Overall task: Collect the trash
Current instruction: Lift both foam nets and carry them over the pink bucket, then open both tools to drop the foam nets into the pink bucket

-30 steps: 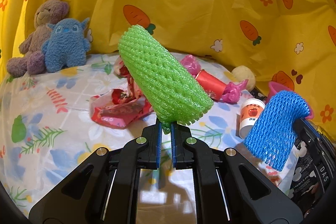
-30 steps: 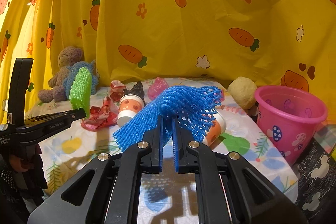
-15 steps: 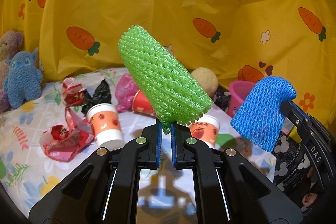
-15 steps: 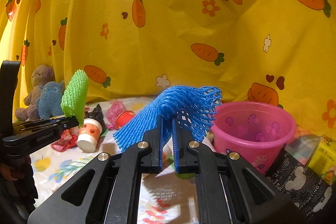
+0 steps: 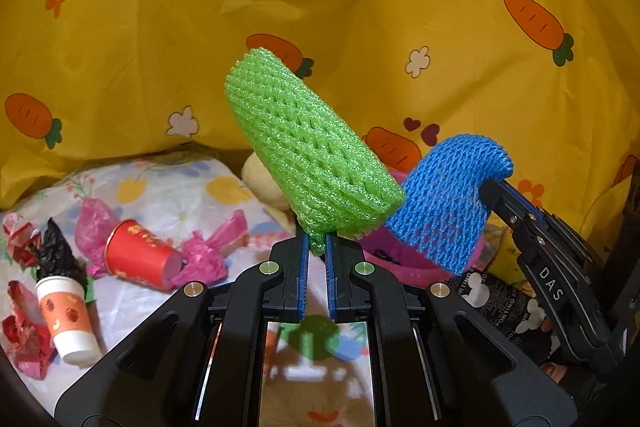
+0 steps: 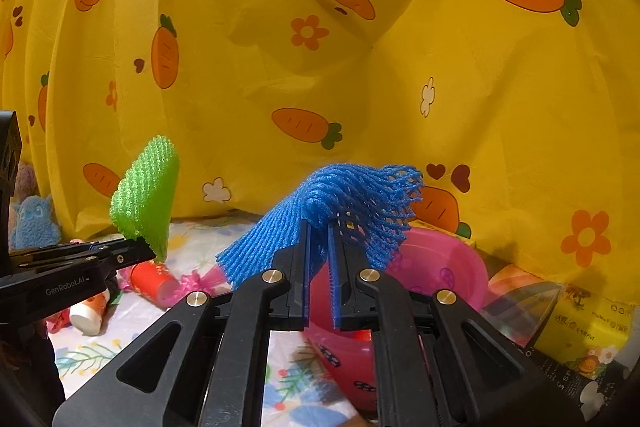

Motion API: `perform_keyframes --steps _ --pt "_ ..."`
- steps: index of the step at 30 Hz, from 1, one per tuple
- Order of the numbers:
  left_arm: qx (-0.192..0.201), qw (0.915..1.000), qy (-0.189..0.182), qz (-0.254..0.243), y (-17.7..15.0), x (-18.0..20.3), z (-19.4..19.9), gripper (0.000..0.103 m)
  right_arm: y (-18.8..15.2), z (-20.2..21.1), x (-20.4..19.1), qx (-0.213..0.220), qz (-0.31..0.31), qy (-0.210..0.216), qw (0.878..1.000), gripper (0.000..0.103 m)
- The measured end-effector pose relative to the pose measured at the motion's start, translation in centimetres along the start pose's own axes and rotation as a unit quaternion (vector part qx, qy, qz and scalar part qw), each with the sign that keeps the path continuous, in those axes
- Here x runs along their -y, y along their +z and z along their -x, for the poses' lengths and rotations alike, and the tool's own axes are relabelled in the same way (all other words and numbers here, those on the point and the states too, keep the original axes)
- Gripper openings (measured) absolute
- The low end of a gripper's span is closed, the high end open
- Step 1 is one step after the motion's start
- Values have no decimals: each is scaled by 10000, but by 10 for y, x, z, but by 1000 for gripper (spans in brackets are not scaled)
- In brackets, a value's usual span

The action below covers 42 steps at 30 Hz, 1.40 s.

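Note:
My left gripper (image 5: 317,247) is shut on a green foam fruit net (image 5: 308,155), held up in the air; it also shows in the right wrist view (image 6: 146,195). My right gripper (image 6: 319,231) is shut on a blue foam fruit net (image 6: 332,207), which also shows in the left wrist view (image 5: 444,203). The blue net hangs just above a pink bucket (image 6: 444,263), whose rim shows in the left wrist view (image 5: 384,259). The green net is left of the bucket.
On the flowered sheet (image 5: 168,195) lie a red cup (image 5: 136,261), pink wrappers (image 5: 212,251), a white-orange cup (image 5: 68,319), a black wrapper (image 5: 56,255) and red wrappers (image 5: 20,339). A yellow carrot curtain (image 6: 320,27) hangs behind. Black and yellow packages (image 6: 584,327) lie right of the bucket.
Both grippers have swung to the right with their nets. The pink bucket is now close under the blue net, and the plush toys have slid out of the left wrist view.

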State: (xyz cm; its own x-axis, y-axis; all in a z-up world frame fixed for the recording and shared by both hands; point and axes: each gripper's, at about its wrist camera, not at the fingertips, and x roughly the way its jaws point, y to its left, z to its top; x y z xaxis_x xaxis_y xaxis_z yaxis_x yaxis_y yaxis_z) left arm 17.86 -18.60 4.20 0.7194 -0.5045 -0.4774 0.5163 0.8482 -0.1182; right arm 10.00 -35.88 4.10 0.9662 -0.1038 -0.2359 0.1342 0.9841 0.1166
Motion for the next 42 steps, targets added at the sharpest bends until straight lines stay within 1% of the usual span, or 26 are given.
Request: perform_keyframes --steps 7,15,21,31,37,42 --pt "-192 9985 -475 -214 9 24 -43 6 3 -22 25 -103 -128 -289 9994 9" --pt "-400 9962 -648 -414 9 42 -76 6 -1 -40 44 -293 -189 -422 9985 9" --pt "-571 9946 -726 -472 8 51 -97 7 -3 -51 53 -403 -216 -490 9978 9" --pt "-839 9929 -695 -481 0 57 -126 7 -12 -71 63 -691 -248 -519 9960 9" --pt "-988 9915 -770 -362 -3 54 -136 7 -16 -80 66 -794 -285 -513 9951 9" --pt "-1034 9905 -820 -375 -4 54 -139 7 -17 -84 68 -862 -313 -491 9946 11"
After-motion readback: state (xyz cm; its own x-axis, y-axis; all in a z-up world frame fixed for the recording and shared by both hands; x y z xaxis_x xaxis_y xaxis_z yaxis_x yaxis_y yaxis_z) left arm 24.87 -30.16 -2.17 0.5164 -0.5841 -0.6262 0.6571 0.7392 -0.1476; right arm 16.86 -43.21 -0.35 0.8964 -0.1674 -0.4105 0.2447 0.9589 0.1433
